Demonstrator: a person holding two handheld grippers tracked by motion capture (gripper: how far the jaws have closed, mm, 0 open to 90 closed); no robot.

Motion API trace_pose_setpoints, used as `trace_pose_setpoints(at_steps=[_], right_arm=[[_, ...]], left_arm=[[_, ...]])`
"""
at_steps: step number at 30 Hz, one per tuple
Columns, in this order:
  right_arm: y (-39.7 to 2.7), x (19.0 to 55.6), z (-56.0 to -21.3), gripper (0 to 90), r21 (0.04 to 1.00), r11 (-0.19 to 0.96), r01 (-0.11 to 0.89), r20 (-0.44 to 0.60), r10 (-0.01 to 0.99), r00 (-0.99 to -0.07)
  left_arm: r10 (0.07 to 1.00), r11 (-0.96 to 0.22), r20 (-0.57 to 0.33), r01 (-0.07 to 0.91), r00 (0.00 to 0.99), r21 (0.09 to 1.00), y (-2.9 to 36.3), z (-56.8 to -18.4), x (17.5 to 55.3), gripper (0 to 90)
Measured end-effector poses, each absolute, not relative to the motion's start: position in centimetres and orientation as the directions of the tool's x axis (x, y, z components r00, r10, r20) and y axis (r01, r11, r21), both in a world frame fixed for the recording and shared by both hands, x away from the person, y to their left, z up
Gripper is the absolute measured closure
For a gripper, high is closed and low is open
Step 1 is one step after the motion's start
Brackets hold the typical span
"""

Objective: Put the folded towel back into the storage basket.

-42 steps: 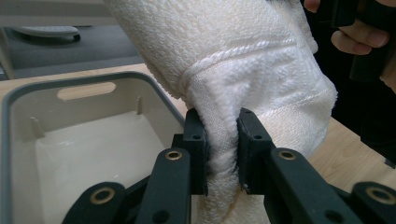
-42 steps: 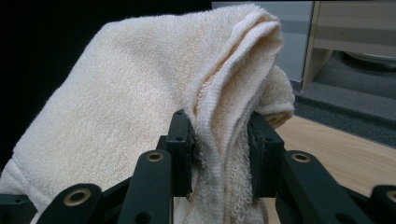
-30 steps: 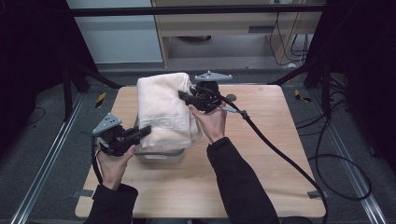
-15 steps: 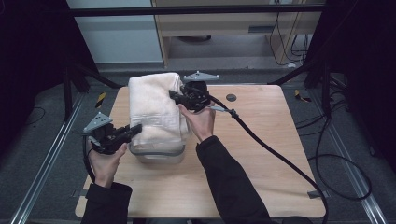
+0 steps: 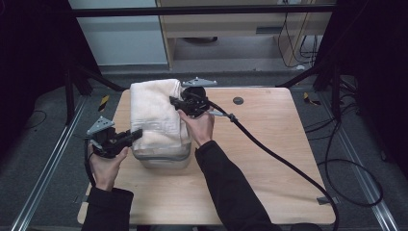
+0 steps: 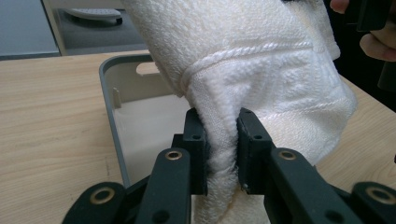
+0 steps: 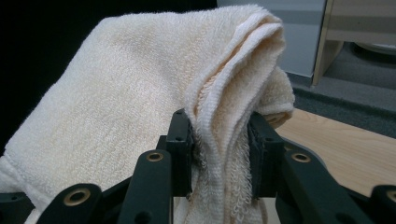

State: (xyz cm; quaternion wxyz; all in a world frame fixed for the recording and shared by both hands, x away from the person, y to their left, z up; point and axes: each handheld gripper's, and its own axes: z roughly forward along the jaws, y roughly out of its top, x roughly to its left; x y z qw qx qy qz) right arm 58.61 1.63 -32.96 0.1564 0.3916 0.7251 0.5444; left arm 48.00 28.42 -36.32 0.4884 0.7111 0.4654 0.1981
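A folded cream towel (image 5: 154, 113) hangs stretched between both grippers over a grey plastic bin (image 5: 161, 158) on the wooden table (image 5: 269, 159). My left gripper (image 5: 137, 134) is shut on the towel's near left edge; in the left gripper view its pads pinch a thick fold of towel (image 6: 261, 79) above the bin's open inside (image 6: 140, 121). My right gripper (image 5: 174, 101) is shut on the far right edge, and in the right gripper view the layered hem of the towel (image 7: 140, 98) sits squeezed between its jaws.
A black cable (image 5: 279, 154) trails from the right gripper across the table to the right. A small dark hole (image 5: 237, 100) marks the tabletop's far side. Metal rails (image 5: 43, 173) run along both sides of the table, and a cabinet (image 5: 231, 24) stands behind.
Both hands have carried the towel leftward and lower, so it now drapes closer over the bin. Both grips on the towel are unchanged.
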Motion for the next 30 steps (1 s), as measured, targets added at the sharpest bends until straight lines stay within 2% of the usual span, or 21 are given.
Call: trace_pose_setpoints(at_steps=[30], right_arm=[[2.7, 60.3, -38.7, 65.6, 0.870, 0.165, 0.465, 0.174, 0.780, -0.602]], left_arm=[[0.879, -0.154, -0.144, 0.556, 0.455, 0.817, 28.1, -40.4, 50.3, 75.5]])
